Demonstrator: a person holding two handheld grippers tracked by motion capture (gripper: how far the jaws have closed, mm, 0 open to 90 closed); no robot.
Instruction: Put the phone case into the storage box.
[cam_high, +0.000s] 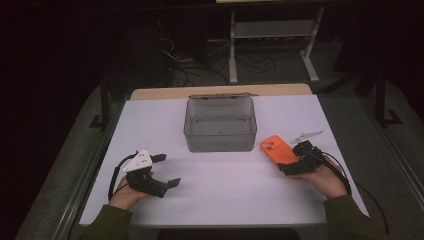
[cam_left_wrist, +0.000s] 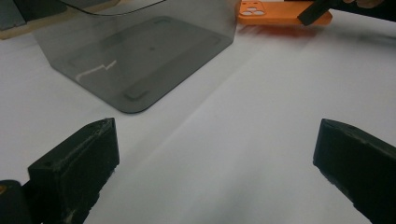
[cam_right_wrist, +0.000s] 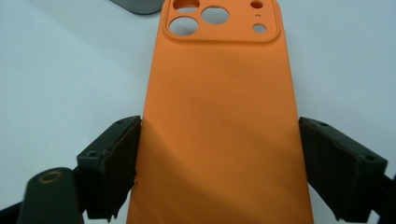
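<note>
The orange phone case (cam_right_wrist: 219, 121) is lying flat on the white table (cam_high: 225, 190), camera cut-outs facing up, to the right of the smoky clear box (cam_high: 220, 125) and near its front right corner; the right gripper (cam_right_wrist: 219, 163) is straddling the case's near end, one jaw standing at each long edge, so the case's long axis is running straight away from that gripper and between its jaws; the left jaw looks to be touching the edge and the right jaw sits just beside the other edge, though I cannot tell whether they are gripping yet or only bracketing it; the case is not lifted in the high view. The left gripper (cam_high: 150, 172) is resting well apart on the table's left side, its jaws spread wide with nothing between them, pointing across toward the box and the case; the right hand (cam_high: 327, 177) is plainly the nearer one. Judging from this, the coming move turns on squeezing across the case's narrow width; the box, open-topped and apparently empty, lies ahead and to the left.
</note>
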